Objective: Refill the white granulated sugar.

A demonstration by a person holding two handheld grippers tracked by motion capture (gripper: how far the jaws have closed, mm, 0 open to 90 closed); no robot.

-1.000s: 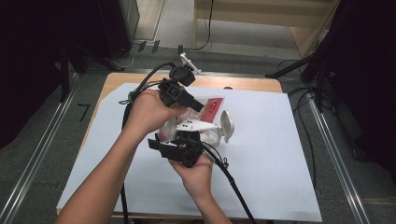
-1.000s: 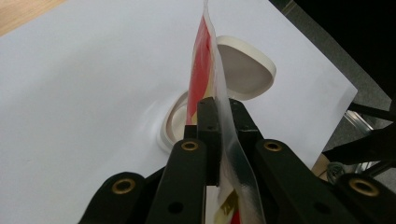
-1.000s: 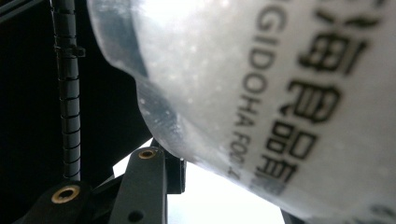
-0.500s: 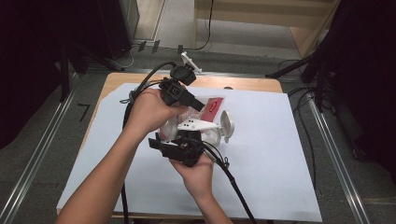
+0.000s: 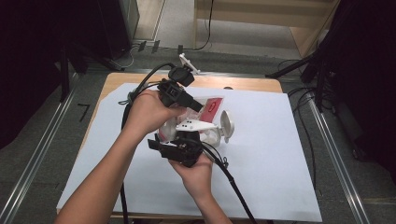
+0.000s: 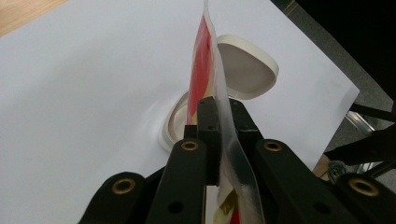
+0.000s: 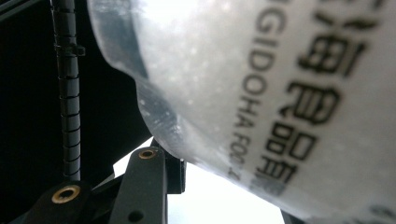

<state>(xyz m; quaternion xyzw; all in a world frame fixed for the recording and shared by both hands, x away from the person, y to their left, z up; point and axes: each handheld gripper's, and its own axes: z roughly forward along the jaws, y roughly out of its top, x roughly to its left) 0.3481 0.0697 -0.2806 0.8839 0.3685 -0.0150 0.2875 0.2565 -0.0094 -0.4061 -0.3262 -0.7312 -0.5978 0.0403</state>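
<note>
L gripper (image 6: pixel 219 116) clamped on red packet (image 6: pixel 201 70), held edge-up just above white jar (image 6: pixel 173 122) w/ hinged lid (image 6: pixel 245 65) flipped back. R gripper (image 5: pixel 180 147) grips that jar's frosted body (image 7: pixel 261 84), near side.

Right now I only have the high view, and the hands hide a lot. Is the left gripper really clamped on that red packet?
Observer: Yes. The left gripper pinches the red packet edge-on, with its clear border between the pads.
Operator: Is the tub open?
Observer: Its white lid is hinged back, and the open mouth sits right behind the packet.
Operator: And the right one?
Observer: The right gripper holds the translucent tub, with black lettering on its side.
</note>
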